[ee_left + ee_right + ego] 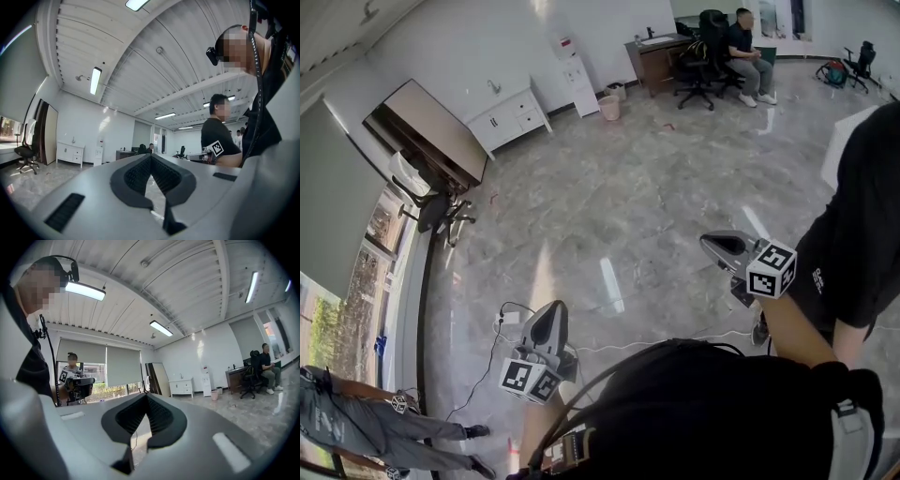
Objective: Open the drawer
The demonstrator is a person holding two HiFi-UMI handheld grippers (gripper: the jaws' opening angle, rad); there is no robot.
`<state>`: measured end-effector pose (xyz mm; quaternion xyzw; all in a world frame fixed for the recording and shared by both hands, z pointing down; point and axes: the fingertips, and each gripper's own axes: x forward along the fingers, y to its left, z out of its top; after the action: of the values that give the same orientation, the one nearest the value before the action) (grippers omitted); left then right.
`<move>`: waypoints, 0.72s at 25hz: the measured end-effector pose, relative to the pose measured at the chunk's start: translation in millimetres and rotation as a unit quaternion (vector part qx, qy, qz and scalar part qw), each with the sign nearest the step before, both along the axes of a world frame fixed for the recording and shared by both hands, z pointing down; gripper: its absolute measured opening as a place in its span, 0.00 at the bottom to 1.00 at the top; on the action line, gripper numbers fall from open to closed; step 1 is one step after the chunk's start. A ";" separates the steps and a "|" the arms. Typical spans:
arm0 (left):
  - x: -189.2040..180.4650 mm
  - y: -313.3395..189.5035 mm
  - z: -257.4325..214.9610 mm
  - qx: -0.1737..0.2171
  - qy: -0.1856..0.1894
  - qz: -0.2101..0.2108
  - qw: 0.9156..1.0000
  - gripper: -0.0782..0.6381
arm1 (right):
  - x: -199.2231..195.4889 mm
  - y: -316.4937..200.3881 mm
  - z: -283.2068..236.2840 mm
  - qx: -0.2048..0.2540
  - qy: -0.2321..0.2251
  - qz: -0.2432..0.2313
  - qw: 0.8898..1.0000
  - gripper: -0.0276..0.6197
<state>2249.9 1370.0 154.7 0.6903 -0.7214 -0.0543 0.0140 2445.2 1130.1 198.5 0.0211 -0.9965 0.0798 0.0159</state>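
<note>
A white cabinet with drawers [508, 117] stands against the far wall, well away from both grippers; it is also in the left gripper view [70, 153] and the right gripper view [182, 386]. Its drawers look closed. My left gripper [553, 311] hangs over the bare floor at lower centre, its jaws shut with nothing between them [151, 157]. My right gripper [709, 242] is held out at the right, also shut and empty [146, 395]. Both point level across the room.
A water dispenser [575, 80] and a pink bin [609, 108] stand right of the cabinet. A brown board [431, 131] and an office chair [441, 211] stand at the left. A person sits at a desk [656, 52]. Another person [862, 225] stands close on the right. A cable [502, 319] lies on the floor.
</note>
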 end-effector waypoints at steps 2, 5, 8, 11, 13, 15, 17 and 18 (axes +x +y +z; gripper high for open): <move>3.7 -3.5 6.7 -0.002 -0.001 -0.002 1.000 0.10 | -6.7 -9.1 8.4 -0.004 -0.005 0.000 1.000 0.04; -2.1 -12.0 17.8 -0.005 0.001 -0.007 1.000 0.10 | -21.4 -19.9 20.7 -0.012 -0.006 -0.004 1.000 0.04; -30.3 -26.8 12.4 -0.006 0.011 -0.005 1.000 0.10 | -46.9 -26.5 12.7 -0.010 0.004 -0.009 1.000 0.04; -57.8 -49.7 13.1 -0.007 0.022 0.010 1.000 0.10 | -66.6 -38.3 7.9 -0.003 0.014 -0.002 1.000 0.04; -78.0 -69.1 19.0 -0.004 0.025 0.024 0.999 0.10 | -80.9 -51.4 10.1 0.002 0.018 0.009 1.000 0.04; -100.1 -90.1 27.3 0.001 0.028 0.040 0.999 0.10 | -98.2 -66.4 15.4 0.006 0.022 0.021 1.000 0.04; -128.7 -111.5 31.3 0.006 0.032 0.053 0.998 0.10 | -123.0 -82.5 16.9 0.009 0.027 0.032 0.999 0.04; -146.6 -122.1 31.1 0.007 0.035 0.058 0.998 0.10 | -139.5 -90.0 15.6 0.009 0.029 0.035 0.999 0.04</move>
<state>2103.2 1247.9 185.8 0.7288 -0.6786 -0.0827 0.0380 2305.7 1040.1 214.1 0.0589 -0.9949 0.0705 0.0421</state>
